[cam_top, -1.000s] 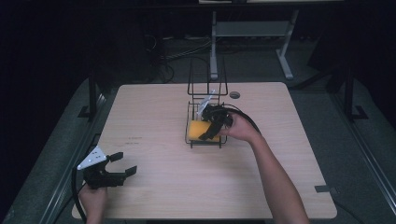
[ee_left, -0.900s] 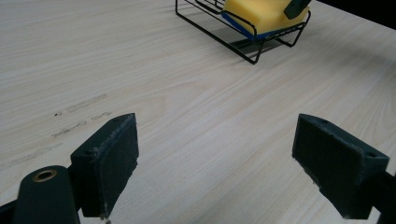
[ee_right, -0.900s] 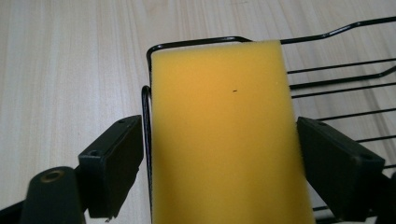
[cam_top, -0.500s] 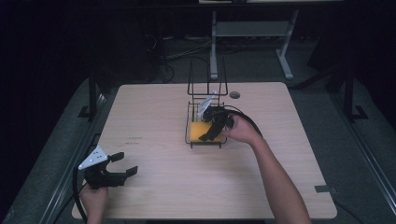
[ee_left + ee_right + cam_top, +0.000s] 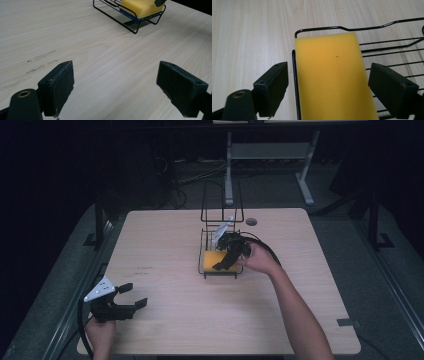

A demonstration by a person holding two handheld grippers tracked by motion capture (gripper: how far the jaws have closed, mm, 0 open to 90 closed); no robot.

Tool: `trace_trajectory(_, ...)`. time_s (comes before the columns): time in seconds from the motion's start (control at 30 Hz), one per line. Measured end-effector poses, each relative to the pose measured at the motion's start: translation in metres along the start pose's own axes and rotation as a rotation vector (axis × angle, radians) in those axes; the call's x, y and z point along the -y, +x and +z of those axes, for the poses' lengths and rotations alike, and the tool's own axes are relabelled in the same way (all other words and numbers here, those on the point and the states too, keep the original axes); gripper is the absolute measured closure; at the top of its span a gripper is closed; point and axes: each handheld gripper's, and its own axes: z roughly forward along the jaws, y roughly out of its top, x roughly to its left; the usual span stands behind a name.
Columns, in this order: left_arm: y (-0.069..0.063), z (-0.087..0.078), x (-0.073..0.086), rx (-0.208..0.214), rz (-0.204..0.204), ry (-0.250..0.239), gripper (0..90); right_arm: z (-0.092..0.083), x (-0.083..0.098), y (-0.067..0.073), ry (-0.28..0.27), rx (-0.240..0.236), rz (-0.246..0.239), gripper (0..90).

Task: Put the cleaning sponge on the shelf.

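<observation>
A yellow sponge (image 5: 211,258) with a blue underside lies flat in the near end of a black wire basket (image 5: 204,251) at the table's middle. My right gripper (image 5: 226,261) hangs just over it, open. In the right gripper view the sponge (image 5: 334,75) lies between and below the two spread jaws, and the basket's rim wire (image 5: 295,82) runs along its left edge. My left gripper (image 5: 131,296) is open with nothing in it, low over the table's near left corner. From the left gripper view (image 5: 118,83), the basket (image 5: 130,25) and sponge (image 5: 140,7) stand far ahead.
The basket has a tall wire frame (image 5: 222,202) at its far end. A small dark round hole (image 5: 251,221) sits in the tabletop behind it. A light wooden table (image 5: 165,245) spreads bare to the left. A metal stand (image 5: 270,155) is beyond the table.
My right gripper has eased slightly down and toward the basket's near end over the sponge. The left gripper has stayed put.
</observation>
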Motion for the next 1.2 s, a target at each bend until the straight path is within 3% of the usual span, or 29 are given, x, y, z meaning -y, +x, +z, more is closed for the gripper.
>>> trace_trajectory(1.2, -0.001, 0.001, -0.001, 0.001, 0.002, 0.003, 14.1, -0.005, 0.005, 0.031, -0.055, 0.041, -0.053, 16.5)
